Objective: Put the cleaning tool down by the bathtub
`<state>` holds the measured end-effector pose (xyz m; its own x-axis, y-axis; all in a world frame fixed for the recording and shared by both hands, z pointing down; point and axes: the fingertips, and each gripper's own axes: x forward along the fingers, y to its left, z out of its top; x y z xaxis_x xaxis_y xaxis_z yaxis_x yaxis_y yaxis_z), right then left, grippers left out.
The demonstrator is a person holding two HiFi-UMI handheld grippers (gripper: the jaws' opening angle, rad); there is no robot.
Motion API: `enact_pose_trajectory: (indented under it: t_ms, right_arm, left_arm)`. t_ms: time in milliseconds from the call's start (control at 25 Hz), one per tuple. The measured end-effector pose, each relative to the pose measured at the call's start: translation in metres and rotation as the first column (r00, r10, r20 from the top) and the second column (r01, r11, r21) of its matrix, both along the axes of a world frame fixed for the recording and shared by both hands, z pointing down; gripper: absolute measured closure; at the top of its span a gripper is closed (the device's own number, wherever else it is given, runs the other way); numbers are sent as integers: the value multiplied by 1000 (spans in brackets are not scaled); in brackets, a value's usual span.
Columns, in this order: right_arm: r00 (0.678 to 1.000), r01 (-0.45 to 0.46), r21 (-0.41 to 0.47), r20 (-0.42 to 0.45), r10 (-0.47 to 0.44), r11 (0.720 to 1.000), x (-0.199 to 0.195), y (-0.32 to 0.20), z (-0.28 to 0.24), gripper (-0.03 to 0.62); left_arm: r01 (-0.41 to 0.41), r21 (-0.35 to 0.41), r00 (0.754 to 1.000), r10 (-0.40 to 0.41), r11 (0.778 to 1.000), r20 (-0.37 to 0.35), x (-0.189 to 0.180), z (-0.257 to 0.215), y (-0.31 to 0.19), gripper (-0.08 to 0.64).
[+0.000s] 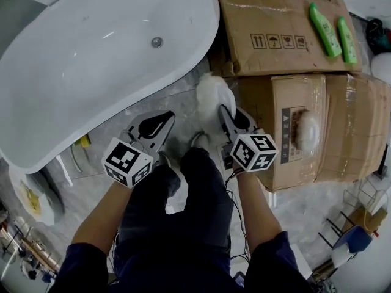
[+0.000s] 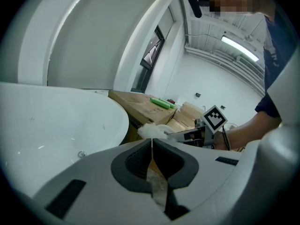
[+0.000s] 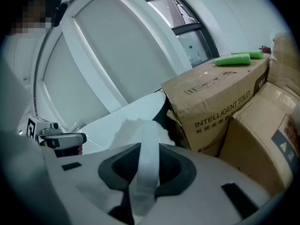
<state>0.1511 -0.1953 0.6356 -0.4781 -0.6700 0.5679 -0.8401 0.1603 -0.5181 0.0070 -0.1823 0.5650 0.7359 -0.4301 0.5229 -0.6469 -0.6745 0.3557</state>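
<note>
In the head view, the right gripper is clamped on the handle of the cleaning tool. The tool's fluffy white head sticks out just past the jaw tips, over the grey floor in the gap between the bathtub and the cardboard boxes. I can't tell whether the head touches the floor. The left gripper hangs just to the tool's left, near the tub's rim, with its jaws together on nothing. The top box carries a row of black handling symbols, and two green bottles lie on it. A second white fluffy pad rests on the lower box, beside a dark label too small to read.

In the left gripper view, the left gripper has its tips meeting with nothing between them. Beyond them are the tool's white head and the right gripper holding it. The bathtub curves off to the left.

In the right gripper view, the right gripper has both dark pads pressed on the tool's flat white handle. The fluffy head sits just past the tips, in front of the bathtub rim. The nearest box reads "INTELLIGENT TOILE", cut off at its corner. The fainter print above that is illegible.
</note>
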Motion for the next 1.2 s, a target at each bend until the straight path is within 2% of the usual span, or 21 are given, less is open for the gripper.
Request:
enact_pose_trajectory:
  t_ms: [520, 1200]
  right_arm:
    - [997, 41, 36, -59, -39, 998, 1, 5, 119, 500]
    - [984, 139, 16, -117, -136, 990, -7, -11, 282, 500]
  left_arm:
    - [-63, -2, 998, 63, 998, 3, 4, 137, 12, 523]
    - [-101, 3, 994, 101, 995, 41, 9, 273, -7, 523]
